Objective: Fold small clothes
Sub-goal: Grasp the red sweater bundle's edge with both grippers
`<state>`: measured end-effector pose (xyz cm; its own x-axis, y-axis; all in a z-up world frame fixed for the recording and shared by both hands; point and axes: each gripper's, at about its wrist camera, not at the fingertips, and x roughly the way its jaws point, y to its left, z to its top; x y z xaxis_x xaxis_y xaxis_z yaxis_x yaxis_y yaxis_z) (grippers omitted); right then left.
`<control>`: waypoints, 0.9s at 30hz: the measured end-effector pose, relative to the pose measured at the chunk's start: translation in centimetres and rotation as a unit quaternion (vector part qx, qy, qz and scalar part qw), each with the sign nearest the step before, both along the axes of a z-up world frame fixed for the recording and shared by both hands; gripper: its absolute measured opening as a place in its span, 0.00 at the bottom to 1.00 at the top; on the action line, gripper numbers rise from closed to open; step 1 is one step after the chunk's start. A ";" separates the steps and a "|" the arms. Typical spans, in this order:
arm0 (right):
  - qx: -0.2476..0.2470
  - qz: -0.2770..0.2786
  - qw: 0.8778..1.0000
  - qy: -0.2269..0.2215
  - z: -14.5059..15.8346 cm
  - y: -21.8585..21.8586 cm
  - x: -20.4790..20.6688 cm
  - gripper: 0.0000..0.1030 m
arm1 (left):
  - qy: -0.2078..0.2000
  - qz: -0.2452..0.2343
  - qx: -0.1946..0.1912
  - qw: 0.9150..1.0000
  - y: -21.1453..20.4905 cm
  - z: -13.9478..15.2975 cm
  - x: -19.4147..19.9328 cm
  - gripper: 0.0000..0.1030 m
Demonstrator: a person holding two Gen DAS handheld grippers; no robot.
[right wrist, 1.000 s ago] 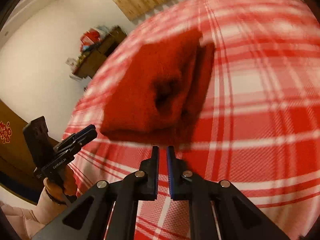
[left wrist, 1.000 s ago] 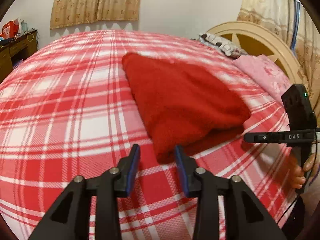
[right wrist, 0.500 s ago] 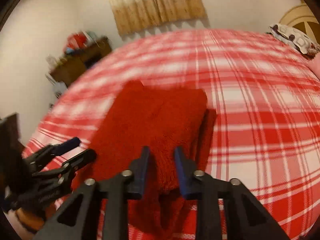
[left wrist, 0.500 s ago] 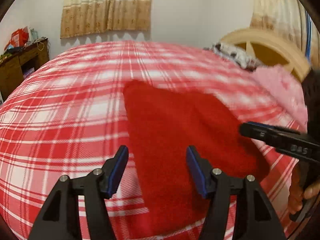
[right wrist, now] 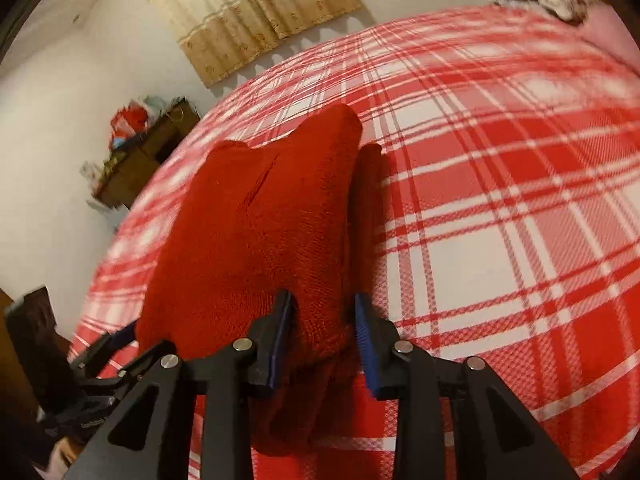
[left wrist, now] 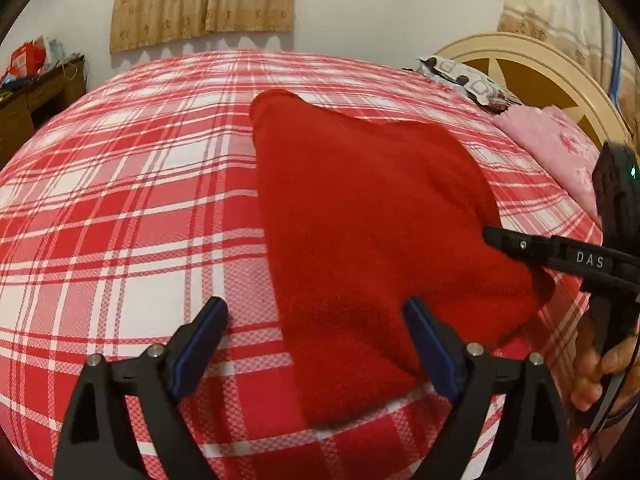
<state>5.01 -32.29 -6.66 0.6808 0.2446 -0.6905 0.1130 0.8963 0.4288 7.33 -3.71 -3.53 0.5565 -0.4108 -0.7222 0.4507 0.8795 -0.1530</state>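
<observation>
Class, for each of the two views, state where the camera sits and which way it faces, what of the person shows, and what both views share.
Left wrist: on the left gripper, looking down along its opening fingers at the folded red fleece garment; the right gripper and a hand show at right.
Right wrist: on the right gripper, jaws opening astride the garment's near edge; the left gripper shows at lower left.
Shared: the garment, the red-and-white plaid bedcover, the beige curtain, the wooden desk.
</observation>
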 end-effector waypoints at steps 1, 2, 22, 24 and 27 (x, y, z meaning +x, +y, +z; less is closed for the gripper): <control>0.006 0.000 1.000 -0.002 0.0 0.0 -0.1 0.30 | -0.003 0.000 0.005 1.000 -0.1 0.2 -0.1 0.89; 0.012 0.002 1.000 -0.004 0.1 -0.1 -0.2 0.31 | -0.010 0.000 0.014 1.000 -0.3 0.6 -0.3 0.89; 0.001 -0.020 0.999 -0.030 3.9 -2.1 -1.1 0.33 | -0.034 0.048 0.044 0.997 0.4 3.7 3.5 0.89; 0.017 -0.033 0.999 -0.030 3.9 -3.0 -1.1 0.38 | -0.024 0.047 0.008 0.999 0.9 3.9 4.2 0.89; 0.095 -0.060 0.993 -0.038 3.5 -5.0 -0.7 0.61 | 0.014 0.060 -0.052 0.997 1.9 3.8 6.4 0.89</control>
